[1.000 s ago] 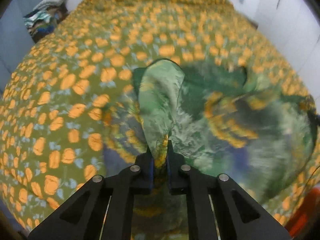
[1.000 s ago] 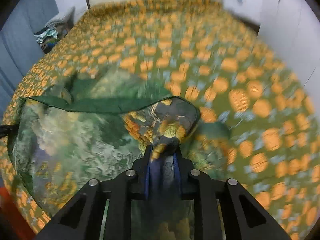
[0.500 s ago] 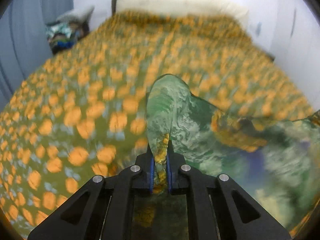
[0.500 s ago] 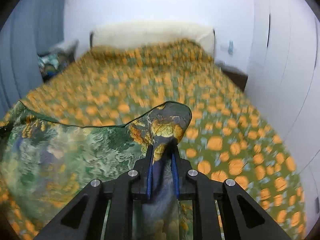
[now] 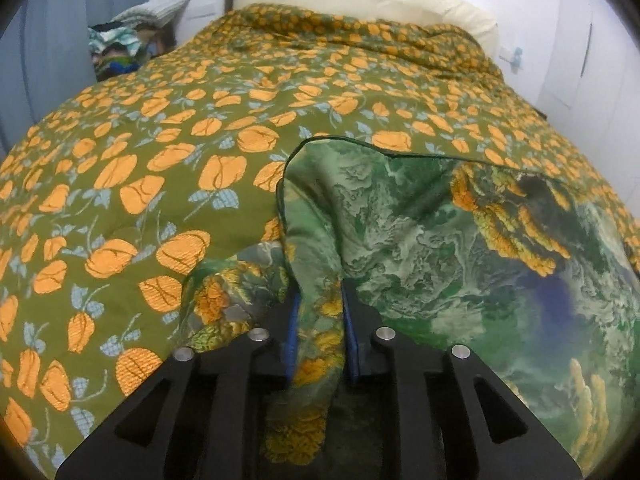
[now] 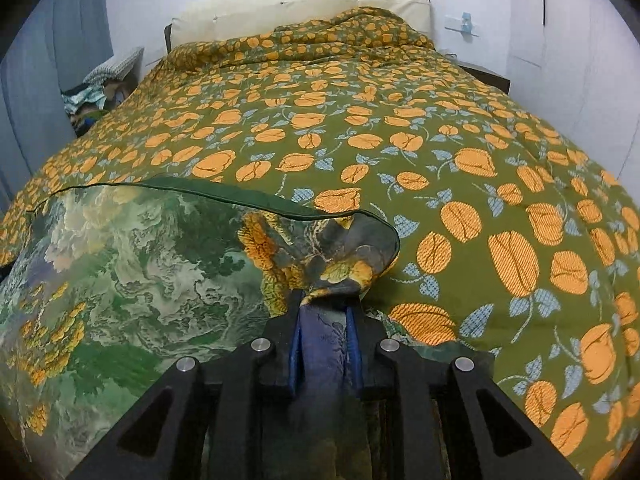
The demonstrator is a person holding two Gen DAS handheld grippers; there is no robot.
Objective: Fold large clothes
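opening around garment [image 5: 420, 232] corners: left gripper [image 5: 318, 300], right gripper [image 6: 325, 310].

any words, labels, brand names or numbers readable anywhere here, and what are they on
None: no readable text in either view.
The green printed garment carries only a picture pattern, no lettering.
The bedspread shows orange flowers and blue leaves, no words.
The small wall fixture beside the headboard is too small and blurred to show any marking.
The pile of clothes by the bed is too far off to show any label.

Green printed garment [image 5: 420, 232] between opening left hand-held gripper [image 5: 319, 300] jaws
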